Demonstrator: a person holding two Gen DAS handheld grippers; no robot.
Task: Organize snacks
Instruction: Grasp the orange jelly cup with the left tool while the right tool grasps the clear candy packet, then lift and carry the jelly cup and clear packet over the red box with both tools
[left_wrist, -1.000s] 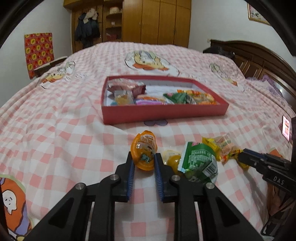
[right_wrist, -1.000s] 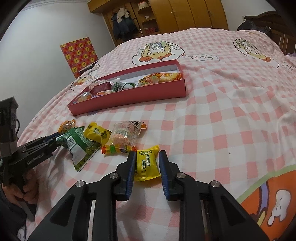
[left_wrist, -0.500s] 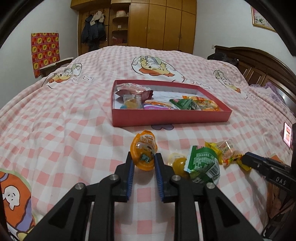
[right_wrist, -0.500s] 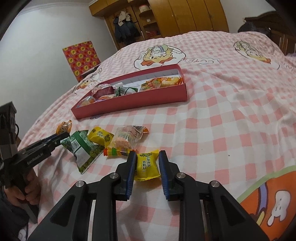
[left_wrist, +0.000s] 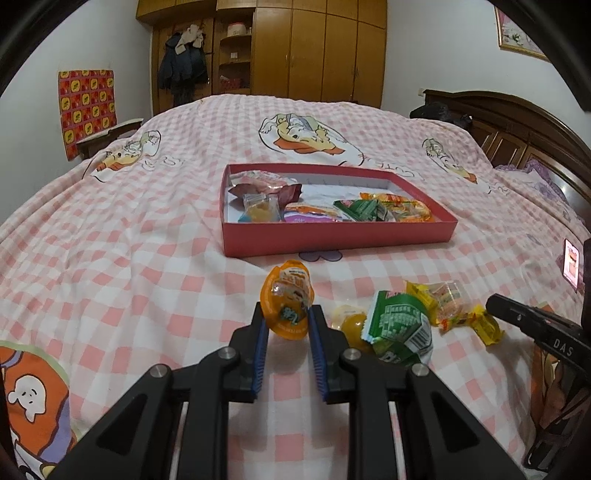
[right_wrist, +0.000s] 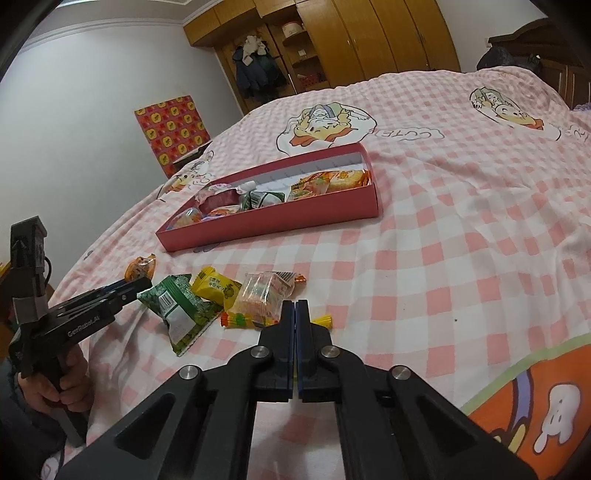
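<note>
Both wrist cameras sit low over the bed (left_wrist: 147, 229), looking along their fingers. They share the red box (left_wrist: 332, 240) and loose snacks (right_wrist: 258, 295), from left and right

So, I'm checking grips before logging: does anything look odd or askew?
The right tongs are shut tight, with only a frill of the yellow packet poking out beside them: possibly a squashed or edge-only grip.

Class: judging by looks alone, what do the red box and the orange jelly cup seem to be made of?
Red box: probably matte cardboard, with thin straight walls and a white lining. Orange jelly cup: seemingly glossy translucent plastic under a printed film lid, held in the left hand-held gripper.
</note>
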